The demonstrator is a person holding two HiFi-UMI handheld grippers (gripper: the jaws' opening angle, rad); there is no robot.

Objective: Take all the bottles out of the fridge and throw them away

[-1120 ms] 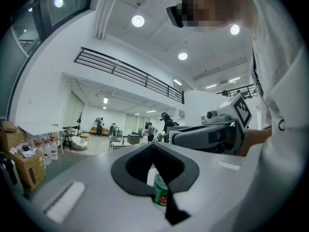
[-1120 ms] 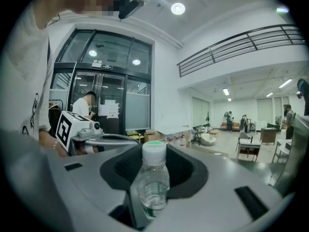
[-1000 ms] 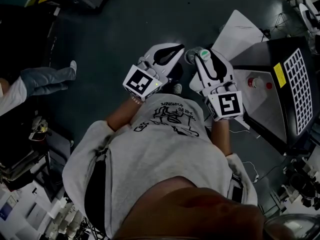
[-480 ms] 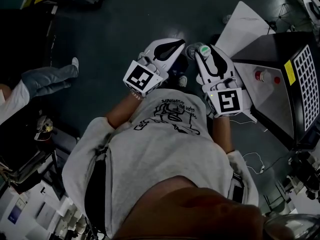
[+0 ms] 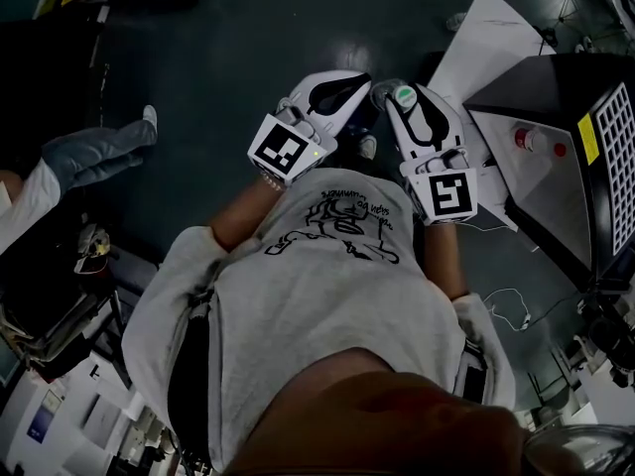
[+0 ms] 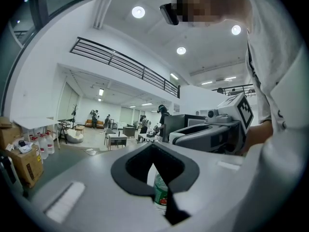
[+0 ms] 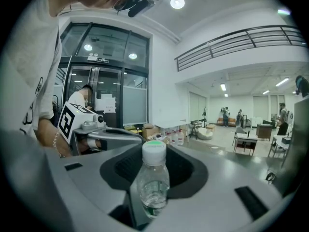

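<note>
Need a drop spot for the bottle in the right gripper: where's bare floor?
Bare floor top centre, between the other person's leg and the white panel. Crowded: fridge right, clutter lower left.

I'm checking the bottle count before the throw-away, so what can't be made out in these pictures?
Labelled bottle: left gripper view, mostly hidden behind the left gripper's jaws.
Clear bottle: right gripper view, base hidden by the right gripper's jaws.
Red-capped bottle: head view, too small and dark.
Black cabinet: head view, cut by right edge; inside unseen.
</note>
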